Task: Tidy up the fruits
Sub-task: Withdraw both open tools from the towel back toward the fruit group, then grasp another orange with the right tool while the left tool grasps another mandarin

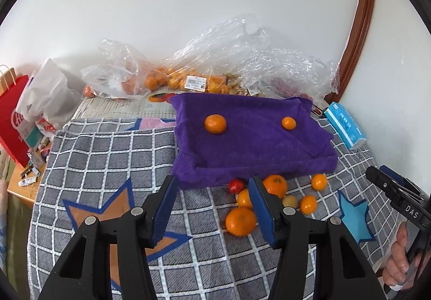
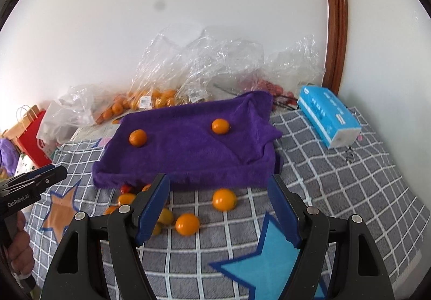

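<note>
- at the far left of the left wrist view, a red paper carrier bag [image 1: 12, 114] stands at the bed's edge, out of play.
- the grey checked blanket with star patches [image 1: 107, 160] fills the lower frame; it is soft, so round fruit could roll when nudged.
- the left gripper [image 1: 212, 208] hovers low in the middle with its jaws wide apart and nothing between them.
- the folded purple towel [image 1: 256, 143] lies mid-frame with two small orange mandarins on top: the larger mandarin [image 1: 215, 124] to the left, the smaller mandarin [image 1: 288, 123] to the right, well apart.
- a cluster of loose oranges [image 1: 240, 221] and one small red fruit [image 1: 236, 186] sits just below the towel's near edge, right of centre. the left gripper's right finger [image 1: 262, 213] is just beside them, so a careless close could knock one away rather than catch it.
- in the right wrist view, the right gripper [image 2: 219, 208] is also spread wide and empty, with a lone orange [image 2: 224, 199] framed between its fingers; squeezing hard may bruise it.
- crumpled clear plastic bags [image 1: 242, 57] line the back wall.
</note>
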Available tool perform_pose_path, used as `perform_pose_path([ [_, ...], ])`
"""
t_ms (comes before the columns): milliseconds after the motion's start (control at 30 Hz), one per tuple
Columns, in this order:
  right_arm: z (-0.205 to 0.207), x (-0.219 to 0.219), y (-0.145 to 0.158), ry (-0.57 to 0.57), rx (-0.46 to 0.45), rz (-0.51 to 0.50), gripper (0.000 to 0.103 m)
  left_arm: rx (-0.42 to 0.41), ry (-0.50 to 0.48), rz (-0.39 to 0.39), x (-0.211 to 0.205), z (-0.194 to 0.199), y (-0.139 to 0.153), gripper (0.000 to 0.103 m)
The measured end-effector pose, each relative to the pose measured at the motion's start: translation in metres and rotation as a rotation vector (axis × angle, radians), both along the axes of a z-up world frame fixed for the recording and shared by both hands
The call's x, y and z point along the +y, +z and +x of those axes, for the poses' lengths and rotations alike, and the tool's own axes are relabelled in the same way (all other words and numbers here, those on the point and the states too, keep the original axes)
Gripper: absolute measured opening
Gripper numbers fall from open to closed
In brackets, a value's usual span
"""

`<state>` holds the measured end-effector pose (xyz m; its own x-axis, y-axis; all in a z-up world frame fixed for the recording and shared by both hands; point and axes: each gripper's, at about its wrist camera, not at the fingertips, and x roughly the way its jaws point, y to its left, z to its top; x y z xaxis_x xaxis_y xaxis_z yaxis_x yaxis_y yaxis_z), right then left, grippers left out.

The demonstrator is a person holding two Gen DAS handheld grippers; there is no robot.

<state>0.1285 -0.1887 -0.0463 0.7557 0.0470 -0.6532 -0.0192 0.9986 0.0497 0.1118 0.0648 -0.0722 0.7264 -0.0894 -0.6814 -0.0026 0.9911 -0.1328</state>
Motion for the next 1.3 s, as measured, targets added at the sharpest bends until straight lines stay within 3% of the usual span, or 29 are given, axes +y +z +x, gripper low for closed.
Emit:
perform_pose_path([
  [200,-0.01,-0.002,-0.024,0.023,0.064,0.054,0.072,0.019,0.019,-0.005,0.008,-0.014,-0.014,0.047],
  [400,-0.003,-0.001,-0.046,0.011,0.071,0.017,0.069,0.069,0.035,-0.018,0.017,-0.013,-0.032,0.047],
  [700,0.043,-0.007,-0.078,0.008,0.119,0.026,0.05,0.14,0.035,-0.026,0.016,0.005,-0.058,0.05],
  [900,0.069,-0.004,-0.1,0.009,0.162,0.019,0.048,0.163,-0.007,-0.062,0.012,0.012,-0.067,0.052],
  [1033,0.074,0.001,-0.111,0.006,0.177,-0.026,0.036,0.154,-0.065,-0.092,0.0,0.013,-0.069,0.052],
  [1300,0.044,-0.01,-0.098,-0.014,0.138,-0.053,0.036,0.191,-0.126,-0.109,-0.034,0.026,-0.089,0.052],
])
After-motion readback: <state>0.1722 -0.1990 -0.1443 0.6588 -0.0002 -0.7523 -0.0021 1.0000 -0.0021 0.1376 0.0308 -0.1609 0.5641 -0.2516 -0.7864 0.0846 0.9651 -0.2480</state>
